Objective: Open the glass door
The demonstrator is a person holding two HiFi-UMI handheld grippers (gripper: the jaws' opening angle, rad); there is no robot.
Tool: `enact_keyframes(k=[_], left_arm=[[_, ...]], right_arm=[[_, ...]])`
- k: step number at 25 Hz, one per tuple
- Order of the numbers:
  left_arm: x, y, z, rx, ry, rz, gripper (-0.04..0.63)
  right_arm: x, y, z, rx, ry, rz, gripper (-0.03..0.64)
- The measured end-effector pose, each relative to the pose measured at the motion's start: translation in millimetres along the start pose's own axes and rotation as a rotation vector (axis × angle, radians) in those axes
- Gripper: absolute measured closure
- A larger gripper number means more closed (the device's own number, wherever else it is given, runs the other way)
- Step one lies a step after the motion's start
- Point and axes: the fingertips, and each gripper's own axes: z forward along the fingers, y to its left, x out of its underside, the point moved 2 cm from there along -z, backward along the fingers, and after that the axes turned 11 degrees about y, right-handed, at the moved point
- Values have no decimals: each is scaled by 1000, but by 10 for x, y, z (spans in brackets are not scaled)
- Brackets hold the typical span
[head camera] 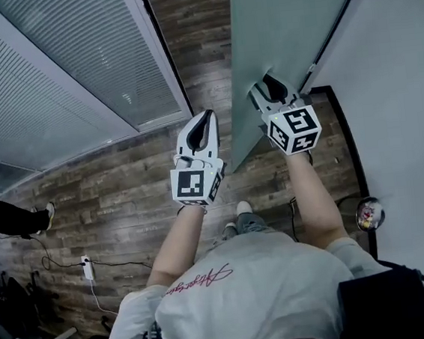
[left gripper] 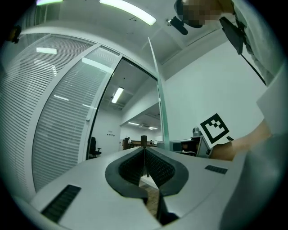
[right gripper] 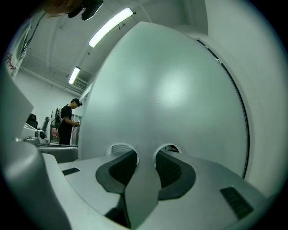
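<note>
The frosted glass door (head camera: 279,22) stands ajar at the upper right of the head view, and it fills the right gripper view (right gripper: 171,90). My right gripper (head camera: 269,84) is against its edge, shut on the grey upright door handle (right gripper: 145,179), which fills the gap between the two pads (right gripper: 170,168). To the door's left my left gripper (head camera: 205,120) hangs in the air with its jaws shut and nothing between them. The left gripper view looks past the door's edge (left gripper: 159,112) into an office beyond.
A glass partition with blinds (head camera: 72,59) runs along the left. A white wall (head camera: 405,69) and a dark door frame (head camera: 346,136) are on the right. The floor is wood planks (head camera: 124,189), with a cable and power strip (head camera: 87,268). Another person (right gripper: 67,123) stands at the left.
</note>
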Motion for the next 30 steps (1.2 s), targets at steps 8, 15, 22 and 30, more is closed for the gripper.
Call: enact_keyframes(k=[8, 15, 22, 30], left_arm=[[38, -662, -99, 133, 12, 21, 578], [-2, -1313, 33, 208, -10, 16, 578], [21, -1900, 210, 270, -7, 7, 578], [61, -2635, 431, 370, -8, 11, 578]], right_arm=[[147, -160, -665, 18, 9, 18, 485], [260, -331, -1228, 17, -1, 19, 485], [365, -565, -1791, 28, 8, 5, 482], [501, -911, -2400, 11, 7, -60, 445]])
